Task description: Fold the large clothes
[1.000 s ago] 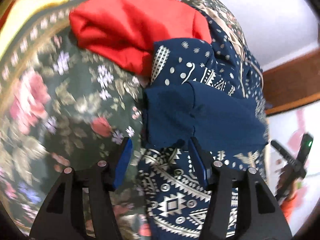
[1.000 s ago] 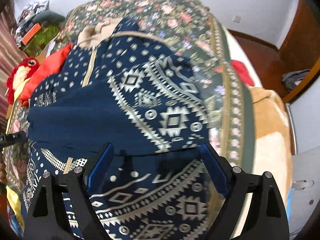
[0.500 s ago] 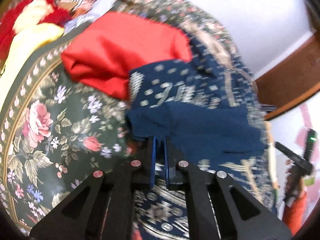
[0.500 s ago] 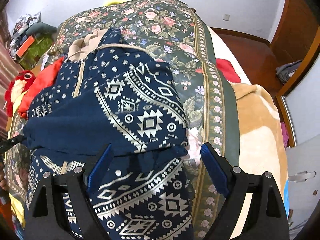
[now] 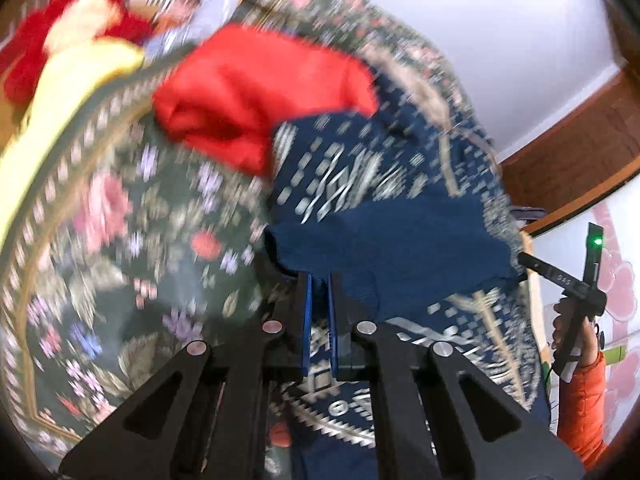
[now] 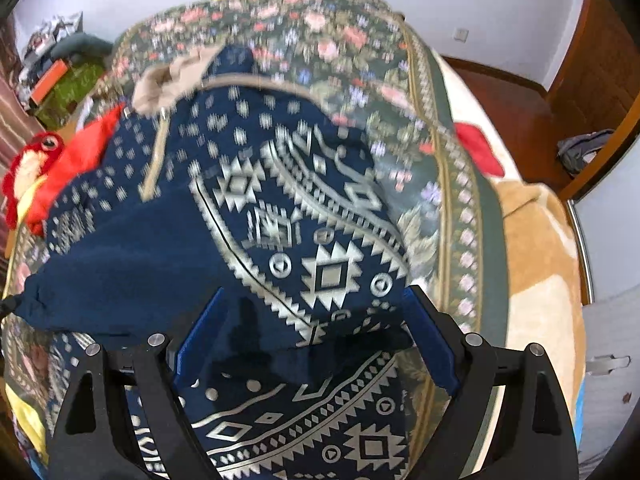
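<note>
While the left gripper point(image 5: 319, 280) has its two blue pads drawn almost together on the plain navy edge of the garment point(image 6: 248, 208), pinching a gathered corner of cloth that reaches toward the bed's left edge, the right gripper point(image 6: 316, 320) stands wide, its pads apart over the folded navy edge with cloth between them but not pressed, so it holds nothing. The garment is a large navy piece printed with pale geometric bands, with a tan hood or collar at its far end; it lies along the middle of the bed, on a dark green floral bedspread point(image 6: 432, 216). One fold looks made: a patterned layer lies doubled over the near part, with a plain dark band across it. What remains, by my reading, is the rest of the folding: the pinched left corner has to be carried over, the right side taken hold of, and the whole brought down to a compact stack. I would put the task early to midway. A red cloth point(image 5: 256, 96) lies at the garment's far left, touching it, toward the bed's left edge, and a red plush toy point(image 6: 28, 168) sits beyond that. The left view is blurred, so finer creases cannot be made out. A tan blanket point(image 6: 536, 264) covers the bed's right edge.
</note>
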Tool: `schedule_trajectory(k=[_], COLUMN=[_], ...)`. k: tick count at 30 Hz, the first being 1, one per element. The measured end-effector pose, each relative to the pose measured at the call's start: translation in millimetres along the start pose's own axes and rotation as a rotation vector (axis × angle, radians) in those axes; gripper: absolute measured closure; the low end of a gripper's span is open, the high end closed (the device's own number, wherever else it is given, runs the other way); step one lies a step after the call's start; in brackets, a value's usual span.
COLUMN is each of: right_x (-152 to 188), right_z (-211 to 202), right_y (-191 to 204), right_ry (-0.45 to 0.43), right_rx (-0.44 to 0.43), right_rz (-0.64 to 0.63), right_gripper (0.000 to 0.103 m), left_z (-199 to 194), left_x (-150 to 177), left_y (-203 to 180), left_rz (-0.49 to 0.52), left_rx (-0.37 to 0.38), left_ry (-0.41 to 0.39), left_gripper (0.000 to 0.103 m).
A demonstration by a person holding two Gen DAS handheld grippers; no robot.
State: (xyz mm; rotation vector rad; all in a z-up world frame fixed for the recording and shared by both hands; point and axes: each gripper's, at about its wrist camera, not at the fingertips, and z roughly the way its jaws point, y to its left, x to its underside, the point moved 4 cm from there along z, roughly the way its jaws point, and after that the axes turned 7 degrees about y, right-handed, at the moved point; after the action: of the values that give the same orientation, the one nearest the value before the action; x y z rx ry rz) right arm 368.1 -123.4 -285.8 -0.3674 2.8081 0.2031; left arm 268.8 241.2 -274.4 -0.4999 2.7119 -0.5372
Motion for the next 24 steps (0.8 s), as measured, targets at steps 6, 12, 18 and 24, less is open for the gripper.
schedule_trajectory(k=[6, 12, 18, 24], right_x=[4.7, -4.4, -29.3, -67.3], right_z=[11.7, -6.8, -39.6, -64.5], right_y=[-0.7, -2.8, -0.6, 8.2], right_ry=[0.033, 0.004, -0.08, -0.164], right_rx=[0.031, -0.021, -0.065, -0.075], right_rz=[-0.024, -0.005, 0.005, -0.013], right_gripper=[0.016, 0.017, 0.017, 0.017], left_z=[37.3, 20.9, -11.2, -14.6], left_x=[26.4, 19.4, -19.8, -71.8], left_y=[27.5, 16.9, -19.1, -68.3], left_rz=[-0.046, 0.028, 0.158, 0.246], left_rx=[-0.051, -0.13, -0.202, -0.144], left_ry=[0.118, 0.071, -0.053, -0.107], left_gripper=[0.097, 0.096, 0.069, 0.064])
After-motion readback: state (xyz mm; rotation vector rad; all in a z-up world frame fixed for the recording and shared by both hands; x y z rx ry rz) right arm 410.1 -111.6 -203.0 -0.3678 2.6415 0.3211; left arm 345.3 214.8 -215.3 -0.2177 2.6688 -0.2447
